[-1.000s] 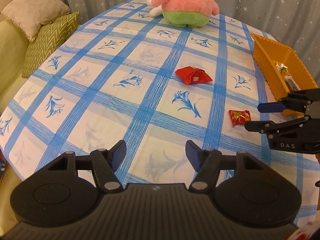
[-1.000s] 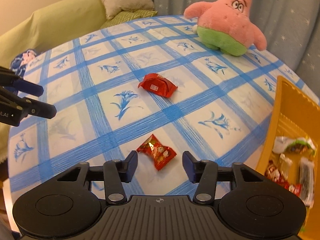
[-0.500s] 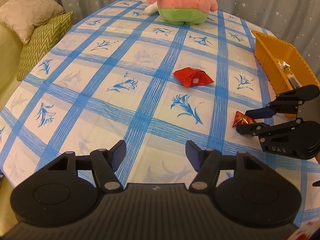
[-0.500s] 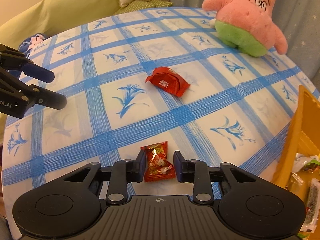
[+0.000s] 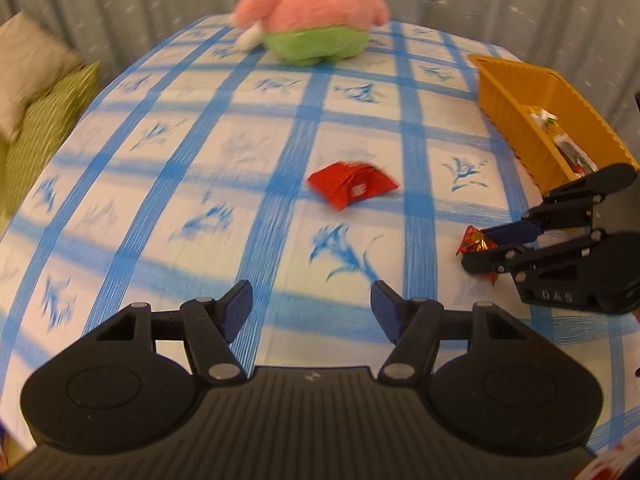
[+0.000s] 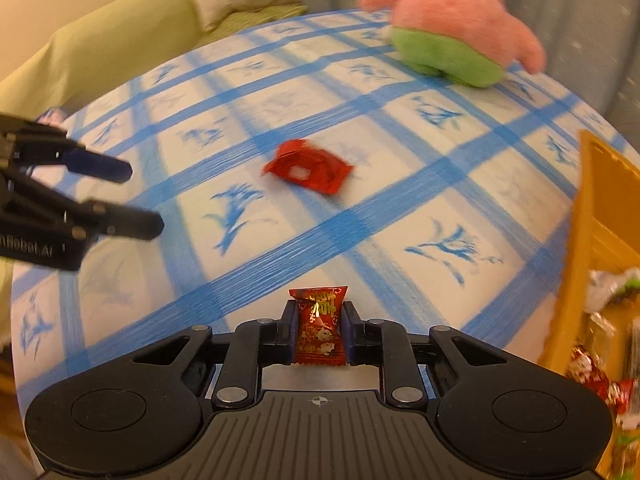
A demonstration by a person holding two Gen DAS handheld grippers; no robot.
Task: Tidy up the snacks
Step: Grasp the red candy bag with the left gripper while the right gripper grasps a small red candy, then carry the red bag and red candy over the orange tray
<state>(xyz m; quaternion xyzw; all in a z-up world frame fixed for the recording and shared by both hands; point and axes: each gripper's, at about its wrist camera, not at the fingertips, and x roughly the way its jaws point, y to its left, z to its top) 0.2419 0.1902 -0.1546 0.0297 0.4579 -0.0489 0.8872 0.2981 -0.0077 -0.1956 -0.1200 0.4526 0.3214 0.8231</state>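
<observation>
Progress: several wrapped snacks already lie inside the yellow basket [image 6: 592, 208] at the right edge of the table [image 5: 120, 208], so part of the sorting looks done.
Small packet: the small red candy packet [image 6: 320, 326] is pinched between the fingers of the right gripper [image 6: 319, 334]; it stands upright, low over the blue checked cloth, and I cannot tell if its lower edge touches the cloth.
Large packet: the bigger red packet [image 5: 352, 184] lies flat near the middle of the table, touched by nothing, well apart from the basket.
Left to do: by my judgement, the small packet has to be carried into the basket, and then the large packet has to be picked up and placed there too.
Right gripper: narrow, closed on the small packet, pointing steeply down at the table, with the basket just to its right.
Left gripper: the left gripper [image 5: 311, 308] is wide and holds nothing; it points down over a bare part of the cloth, with the large packet ahead of it.
Other things: a pink and green plush toy [image 5: 312, 20] sits at the far side of the table; it seems not part of the sorting.
</observation>
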